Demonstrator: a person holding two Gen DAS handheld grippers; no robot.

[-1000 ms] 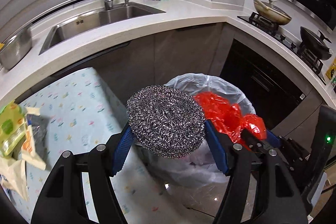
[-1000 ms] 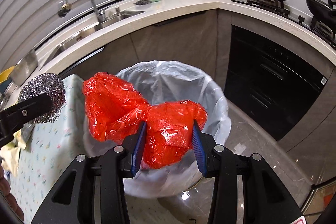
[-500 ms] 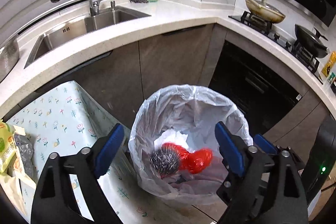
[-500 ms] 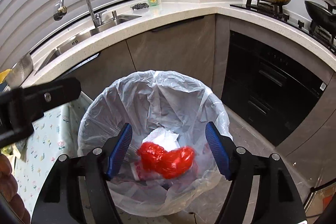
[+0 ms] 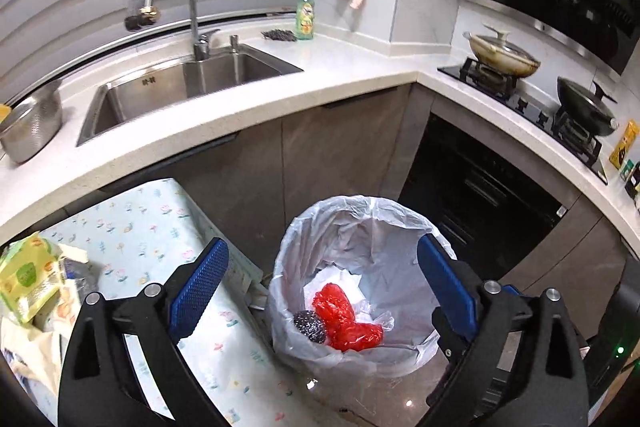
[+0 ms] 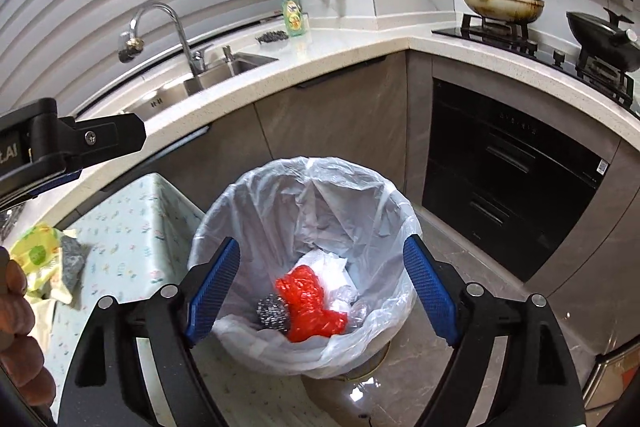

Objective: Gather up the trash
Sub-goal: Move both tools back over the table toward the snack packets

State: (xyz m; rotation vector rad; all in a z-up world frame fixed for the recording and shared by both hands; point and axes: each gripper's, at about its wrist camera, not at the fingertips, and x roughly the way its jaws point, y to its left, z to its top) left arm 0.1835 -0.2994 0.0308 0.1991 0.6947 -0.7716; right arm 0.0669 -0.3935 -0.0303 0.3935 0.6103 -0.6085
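Note:
A trash bin lined with a clear plastic bag [image 5: 360,223] [image 6: 320,179] stands on the floor below both grippers. Inside lie a steel wool scrubber [image 5: 309,325] [image 6: 272,311], a crumpled red plastic bag [image 5: 344,319] [image 6: 308,299] and white paper. My left gripper [image 5: 324,279] is open and empty above the bin. My right gripper [image 6: 322,273] is open and empty above it too. More trash, a yellow-green wrapper [image 5: 28,279] [image 6: 36,255] with paper scraps, lies on the floral-cloth table [image 5: 132,227] at the left.
A white counter [image 5: 320,87] with a sink [image 5: 180,87] curves behind the bin. Pans stand on the stove [image 5: 520,83] at the right, with a black oven [image 6: 508,179] below. The left gripper's finger [image 6: 80,143] shows at the right wrist view's left edge.
Both grippers opened. The scrubber and the red bag dropped into the bin and now rest at its bottom. Both grippers have risen a little.

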